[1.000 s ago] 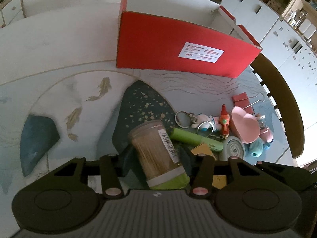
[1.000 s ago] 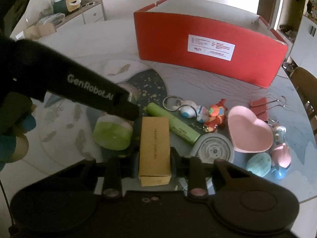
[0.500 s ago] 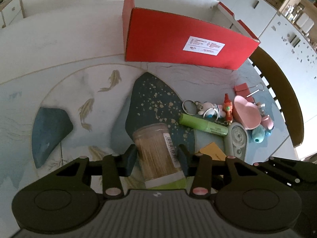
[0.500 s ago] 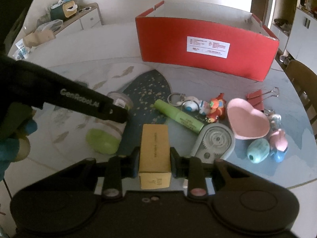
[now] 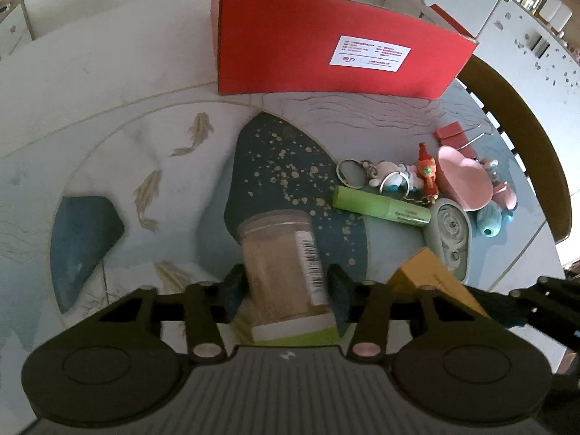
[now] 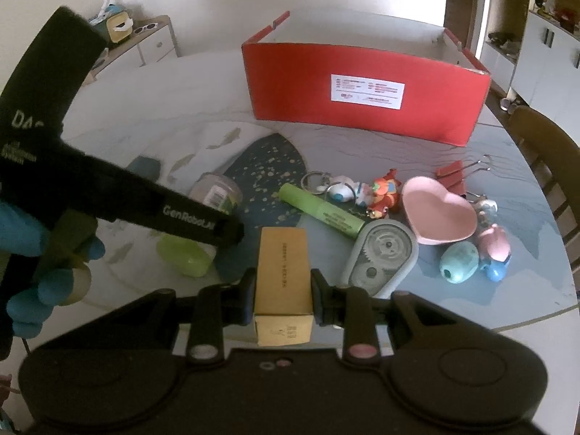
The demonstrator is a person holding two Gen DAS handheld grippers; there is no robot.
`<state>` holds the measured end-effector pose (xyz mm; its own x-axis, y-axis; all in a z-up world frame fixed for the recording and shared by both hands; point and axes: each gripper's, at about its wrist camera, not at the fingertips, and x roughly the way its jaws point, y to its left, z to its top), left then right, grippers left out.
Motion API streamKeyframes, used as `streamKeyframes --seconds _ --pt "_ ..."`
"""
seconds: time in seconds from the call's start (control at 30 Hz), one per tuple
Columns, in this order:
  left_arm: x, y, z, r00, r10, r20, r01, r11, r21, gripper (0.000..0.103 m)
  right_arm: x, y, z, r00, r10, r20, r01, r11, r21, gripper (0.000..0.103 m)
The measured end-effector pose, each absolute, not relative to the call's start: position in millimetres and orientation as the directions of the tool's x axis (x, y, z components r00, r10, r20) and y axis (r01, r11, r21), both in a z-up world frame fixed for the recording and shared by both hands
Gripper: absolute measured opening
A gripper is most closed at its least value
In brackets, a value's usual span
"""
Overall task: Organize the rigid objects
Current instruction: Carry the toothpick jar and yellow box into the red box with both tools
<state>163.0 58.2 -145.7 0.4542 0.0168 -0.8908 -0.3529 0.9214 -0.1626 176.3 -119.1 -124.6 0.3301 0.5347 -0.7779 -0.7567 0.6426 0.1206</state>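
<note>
Two grippers over tabletop [image 5: 108, 72] | left gripper [image 5: 286, 290]: jaws pinching toothpick jar [image 5: 281, 264] | right gripper [image 6: 282, 297]: jaws clamping yellow box [image 6: 283, 272] | red box [image 6: 362, 105] behind

The left claw [image 5: 282, 290] is matt black plastic, its two short fingers tipped with dark blue-black pads; behind them sit linkage bars with pale round pivot pins, two large round housings, and a grey ribbed panel bearing a small white mark. The right claw [image 6: 282, 295] has the same black build, with pinkish pivot pins and two small round holes on its flat top; seen from it, the other tool's black arm carries white "GenRobot.AI" lettering, and the hand [image 6: 40, 272] on its handle wears a blue glove.
</note>
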Motion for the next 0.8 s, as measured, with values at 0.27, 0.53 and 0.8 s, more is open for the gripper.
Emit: streamKeyframes --seconds 0.27,0.53,0.8 --pt "157 60 -141 0.449 0.018 -0.893 -0.335 0.930 -0.149 0.044 180 -121 -107 0.358 0.545 -0.758 -0.740 0.661 0.125 0.029" --pt "152 72 -91 0.491 0.008 -0.871 -0.313 0.935 -0.168 0.042 195 -119 -57 0.411 0.571 -0.711 -0.721 0.680 0.129 0.029" --pt "156 85 -33 0.577 0.044 -0.815 -0.266 0.954 -0.136 0.042 217 -113 -17 0.454 0.588 -0.669 -0.713 0.690 0.123 0.029"
